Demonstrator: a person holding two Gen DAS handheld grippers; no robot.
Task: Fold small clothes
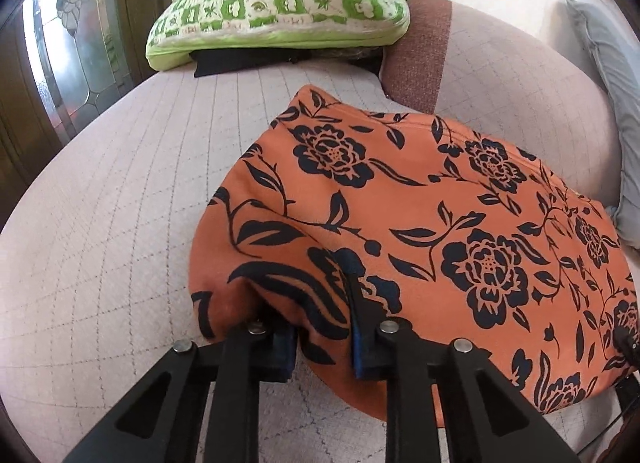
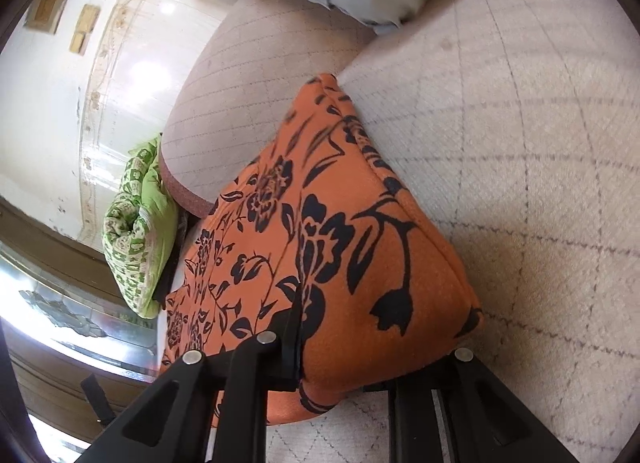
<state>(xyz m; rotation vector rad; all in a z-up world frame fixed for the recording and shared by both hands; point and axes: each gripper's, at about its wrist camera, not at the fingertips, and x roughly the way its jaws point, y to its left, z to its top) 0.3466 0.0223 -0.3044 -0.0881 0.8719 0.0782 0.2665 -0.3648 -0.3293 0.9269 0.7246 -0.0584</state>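
In the left wrist view, a near corner of the orange cloth with black flowers [image 1: 400,199], spread on the quilted pale sofa seat [image 1: 120,203], is pinched by the left gripper [image 1: 324,339]. In the right wrist view, the cloth's bulky fold at 6 o'clock is clamped by the right gripper [image 2: 340,367]. If the two pulls are uneven, a layer could slip out.

You work on a pale quilted sofa seat [image 1: 100,223]; on it lie the orange floral cloth [image 1: 420,203], a green checked cushion [image 1: 280,3] and a grey pillow [image 1: 604,75].
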